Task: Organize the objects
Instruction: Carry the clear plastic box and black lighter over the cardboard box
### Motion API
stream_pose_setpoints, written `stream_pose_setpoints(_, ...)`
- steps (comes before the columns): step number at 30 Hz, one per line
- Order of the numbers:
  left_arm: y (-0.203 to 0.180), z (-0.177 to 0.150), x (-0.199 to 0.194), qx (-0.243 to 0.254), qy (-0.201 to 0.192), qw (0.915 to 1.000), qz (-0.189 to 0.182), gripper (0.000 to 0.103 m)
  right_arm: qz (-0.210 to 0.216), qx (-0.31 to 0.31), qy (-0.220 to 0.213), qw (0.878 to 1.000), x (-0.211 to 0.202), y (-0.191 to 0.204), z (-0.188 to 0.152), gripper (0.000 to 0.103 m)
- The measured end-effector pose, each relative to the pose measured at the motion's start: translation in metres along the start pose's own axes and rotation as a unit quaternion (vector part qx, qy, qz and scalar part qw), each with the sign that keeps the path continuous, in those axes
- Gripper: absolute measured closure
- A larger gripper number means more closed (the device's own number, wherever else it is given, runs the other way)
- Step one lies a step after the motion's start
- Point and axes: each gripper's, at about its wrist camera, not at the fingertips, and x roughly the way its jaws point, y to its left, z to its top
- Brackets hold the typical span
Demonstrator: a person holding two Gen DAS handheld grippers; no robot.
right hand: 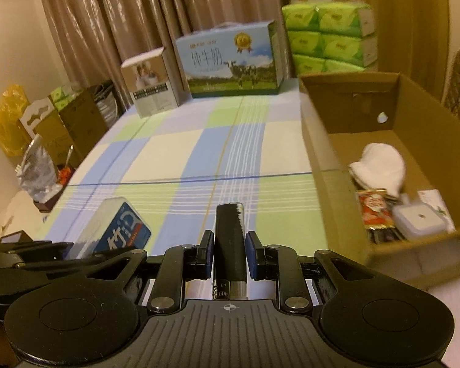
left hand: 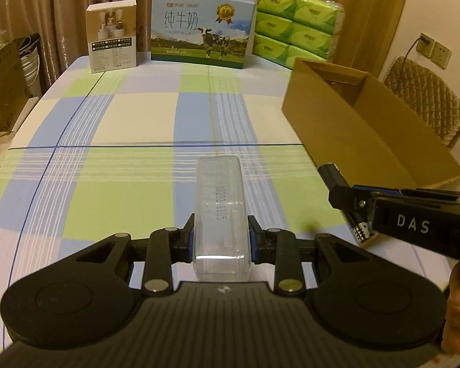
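Clear case (left hand: 220,211) in L hand-held gripper (left hand: 220,239)

Both views are lit by warm, yellowish indoor light that leaves the room fairly dim and tints the walls orange. The glossy brown pleated curtains (right hand: 113,24) carry long vertical streaks of glare. The clear plastic rectangular case (left hand: 219,214) shows a bright reflected band along its near end. Shadows on the blue, green and white checked tablecloth (left hand: 132,122) are soft and faint. Fisheye distortion bends the cloth's straight lines into curves and darkens the corners to black. The right wrist view is softer, with smeared edges on the open brown cardboard box (right hand: 331,165) and its contents; the left wrist view is sharper.
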Motion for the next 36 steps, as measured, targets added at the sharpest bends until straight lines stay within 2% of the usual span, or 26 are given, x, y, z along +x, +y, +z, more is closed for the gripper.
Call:
stream_pose_setpoints(4,-0.013,-0.008,-0.027,-0.01,-0.004,0.9999,-0.009,0.077,0.003,0.001,-0.007,1.0,-0.028,0.0,-0.008,0.084)
stream_pose_setpoints(15,-0.053,-0.018,-0.072,0.02,-0.024,0.9994,-0.016,0.077,-0.013,0.003,-0.032,0.999,-0.088,-0.018,-0.023,0.084)
stream_pose_setpoints(36,-0.083,-0.019,-0.084,0.047,-0.032,0.9979,-0.03,0.077,-0.038,0.014,-0.053,0.998,-0.127,-0.047,-0.029,0.084)
